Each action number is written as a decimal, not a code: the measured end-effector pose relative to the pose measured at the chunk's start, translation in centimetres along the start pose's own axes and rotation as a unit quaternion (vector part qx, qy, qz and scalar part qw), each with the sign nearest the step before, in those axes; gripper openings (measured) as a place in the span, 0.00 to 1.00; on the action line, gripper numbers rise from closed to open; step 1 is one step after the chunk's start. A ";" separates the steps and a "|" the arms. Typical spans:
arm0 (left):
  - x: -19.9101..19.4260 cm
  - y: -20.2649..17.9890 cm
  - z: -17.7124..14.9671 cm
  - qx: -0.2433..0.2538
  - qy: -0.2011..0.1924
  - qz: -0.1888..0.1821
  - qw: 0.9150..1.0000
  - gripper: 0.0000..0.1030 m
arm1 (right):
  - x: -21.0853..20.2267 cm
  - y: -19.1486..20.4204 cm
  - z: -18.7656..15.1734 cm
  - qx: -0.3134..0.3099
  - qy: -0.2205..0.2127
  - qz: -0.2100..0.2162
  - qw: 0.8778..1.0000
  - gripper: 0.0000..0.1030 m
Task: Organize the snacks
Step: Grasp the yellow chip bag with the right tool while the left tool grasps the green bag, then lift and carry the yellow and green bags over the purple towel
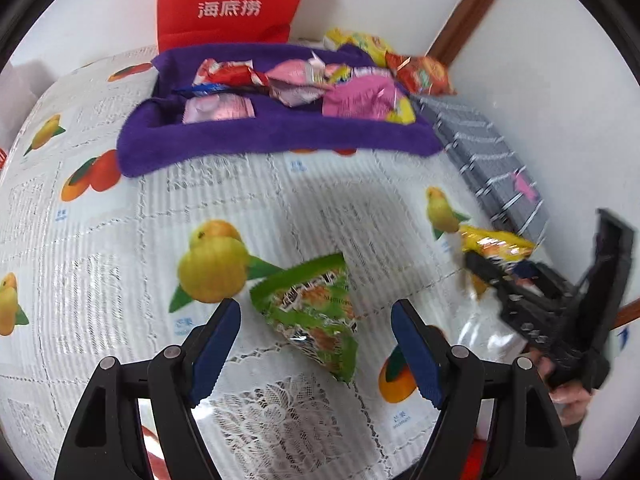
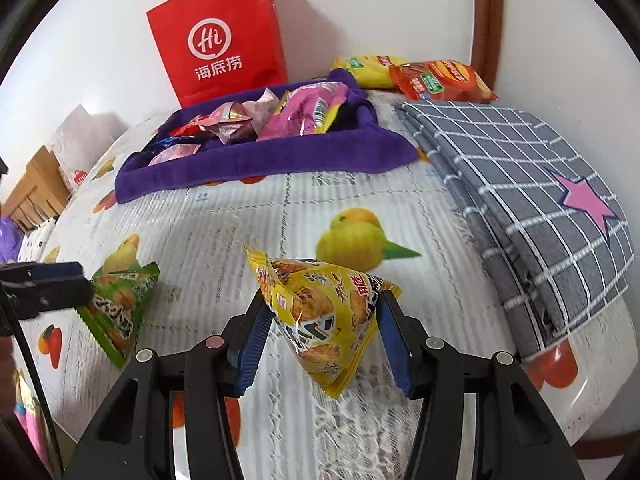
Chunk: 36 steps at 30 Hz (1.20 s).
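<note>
Between the right tongs (image 2: 320,320), near the middle of the fruit-print worktop (image 2: 224,232), a yellow triangular snack packet (image 2: 320,316) is pinched from both sides, its seams crumpled against the blue pads (image 2: 252,344); whether it is clear of the cloth or just resting on it I cannot tell. Off at nine o'clock from it lies a green triangular snack packet (image 1: 312,312), flat on the worktop and sitting in the gap of the left tongs (image 1: 316,340), which are spread wide with neither pad touching the wrapper. Up at twelve o'clock, well apart from both packets, a purple towel-lined tray (image 2: 264,152) already holds a jumble of pink, red and silver sweet wrappers (image 2: 296,116), with a red paper bag (image 2: 220,36) standing behind it against the wall. At one o'clock beyond the tray lie yellow and orange crisp bags (image 2: 424,76), and a folded grey checked cloth (image 2: 520,184) with a pink star runs down the two o'clock side. My reading is that the gathering step is under way: one packet gripped, the other lined up. Next, the yellow packet wants carrying up to twelve o'clock and releasing over the tray, while the left tongs need to close squarely on the green packet's puffed body, not its slippery edge.
</note>
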State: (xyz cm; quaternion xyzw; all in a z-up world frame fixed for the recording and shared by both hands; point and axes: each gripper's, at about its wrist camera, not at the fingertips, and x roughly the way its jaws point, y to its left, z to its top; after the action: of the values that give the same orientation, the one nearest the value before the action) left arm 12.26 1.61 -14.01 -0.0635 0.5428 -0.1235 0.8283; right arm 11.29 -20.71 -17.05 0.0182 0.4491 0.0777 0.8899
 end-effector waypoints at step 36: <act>2.9 -0.4 -0.9 0.018 0.001 0.075 0.997 0.46 | 1.6 -0.2 -1.7 0.008 0.014 0.005 1.000 0.51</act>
State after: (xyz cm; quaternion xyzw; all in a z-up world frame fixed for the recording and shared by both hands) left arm 12.51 0.43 -16.81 -0.0077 0.5441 -0.0709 0.8360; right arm 10.87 -20.69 -19.40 0.0263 0.4621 0.0787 0.8829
